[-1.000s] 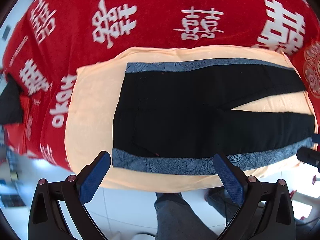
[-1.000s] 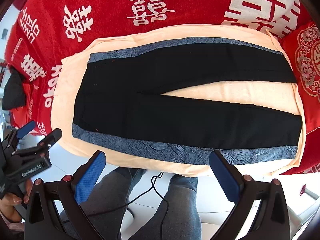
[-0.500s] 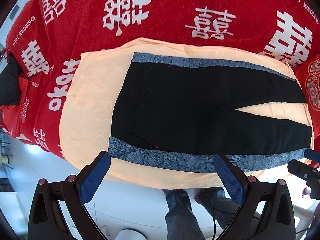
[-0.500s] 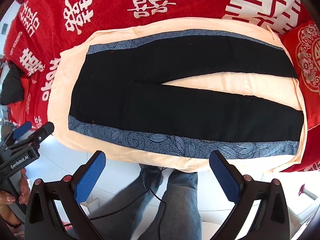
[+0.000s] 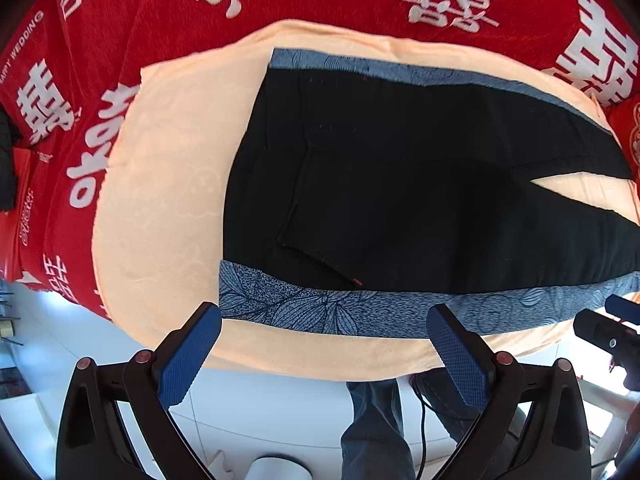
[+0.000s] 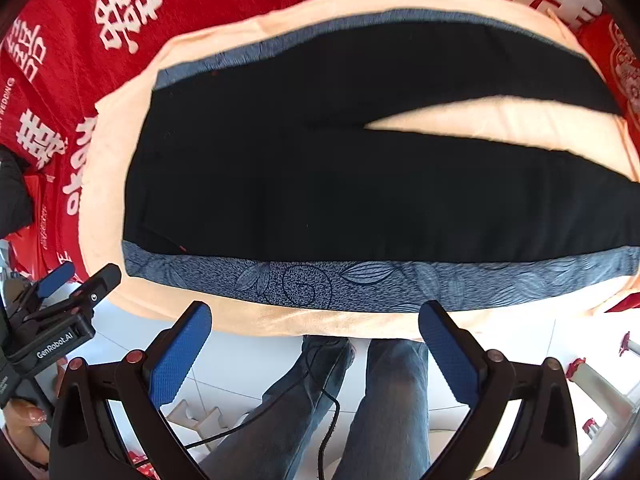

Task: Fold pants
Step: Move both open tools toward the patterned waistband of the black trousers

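Black pants [image 5: 400, 184] with blue patterned side stripes [image 5: 360, 308] lie flat and unfolded on a peach cloth [image 5: 168, 184], spread over a table draped in a red cover [image 5: 140, 20] printed with white characters. The waistband is to the left and the two legs part in a narrow V toward the right. The left gripper [image 5: 324, 324] hangs over the near edge by the waist end, jaws wide and empty, touching nothing. The right gripper [image 6: 316, 322] hovers above the near stripe [image 6: 360, 284] farther along the leg, jaws likewise wide with nothing between them. A person in jeans [image 6: 384, 408] stands on the white tiled floor [image 6: 240, 364] just beside the table, a thin black cable [image 6: 312, 396] trailing past the knees.
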`<act>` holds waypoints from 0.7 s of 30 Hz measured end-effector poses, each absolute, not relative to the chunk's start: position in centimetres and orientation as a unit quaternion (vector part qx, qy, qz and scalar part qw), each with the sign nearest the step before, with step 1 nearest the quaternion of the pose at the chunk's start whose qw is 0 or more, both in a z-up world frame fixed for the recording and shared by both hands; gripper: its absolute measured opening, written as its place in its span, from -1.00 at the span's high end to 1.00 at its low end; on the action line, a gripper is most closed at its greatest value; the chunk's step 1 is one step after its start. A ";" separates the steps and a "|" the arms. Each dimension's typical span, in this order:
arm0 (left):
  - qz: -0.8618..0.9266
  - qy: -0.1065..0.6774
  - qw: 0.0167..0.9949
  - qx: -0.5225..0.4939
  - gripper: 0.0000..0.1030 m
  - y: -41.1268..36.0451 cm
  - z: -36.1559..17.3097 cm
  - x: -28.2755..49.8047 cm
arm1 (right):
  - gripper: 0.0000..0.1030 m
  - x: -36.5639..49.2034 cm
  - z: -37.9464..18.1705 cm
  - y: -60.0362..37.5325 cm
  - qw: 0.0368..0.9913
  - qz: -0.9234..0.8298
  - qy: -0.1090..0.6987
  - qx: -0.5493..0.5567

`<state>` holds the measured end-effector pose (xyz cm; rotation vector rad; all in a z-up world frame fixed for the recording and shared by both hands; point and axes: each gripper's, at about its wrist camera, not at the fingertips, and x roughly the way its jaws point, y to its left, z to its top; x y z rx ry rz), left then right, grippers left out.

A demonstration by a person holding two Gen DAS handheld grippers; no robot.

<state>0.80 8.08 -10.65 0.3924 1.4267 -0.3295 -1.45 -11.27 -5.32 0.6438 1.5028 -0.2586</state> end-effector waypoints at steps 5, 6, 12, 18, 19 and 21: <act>-0.139 0.653 0.726 0.165 -1.00 8.7 -13.1 1.4 | -1.00 -1.3 -7.8 -10.7 0.672 -0.112 0.675 0.283; -0.137 0.654 0.726 0.160 -1.00 8.7 -13.5 1.5 | -1.00 -1.3 -8.2 -10.8 0.671 -0.112 0.676 0.283; -0.137 0.648 0.733 0.154 -1.00 8.4 -15.0 1.8 | -1.00 -1.5 -10.1 -11.1 0.672 -0.105 0.671 0.294; -0.138 0.646 0.737 0.145 -1.00 9.0 -16.3 2.1 | -1.00 -1.9 -11.5 -11.3 0.674 -0.091 0.658 0.322; -0.141 0.643 0.740 0.137 -1.00 9.3 -16.3 2.1 | -1.00 -2.0 -11.6 -11.3 0.676 -0.083 0.652 0.333; -0.149 0.637 0.748 0.112 -1.00 10.2 -16.0 2.1 | -1.00 -2.3 -11.6 -11.4 0.681 -0.066 0.636 0.357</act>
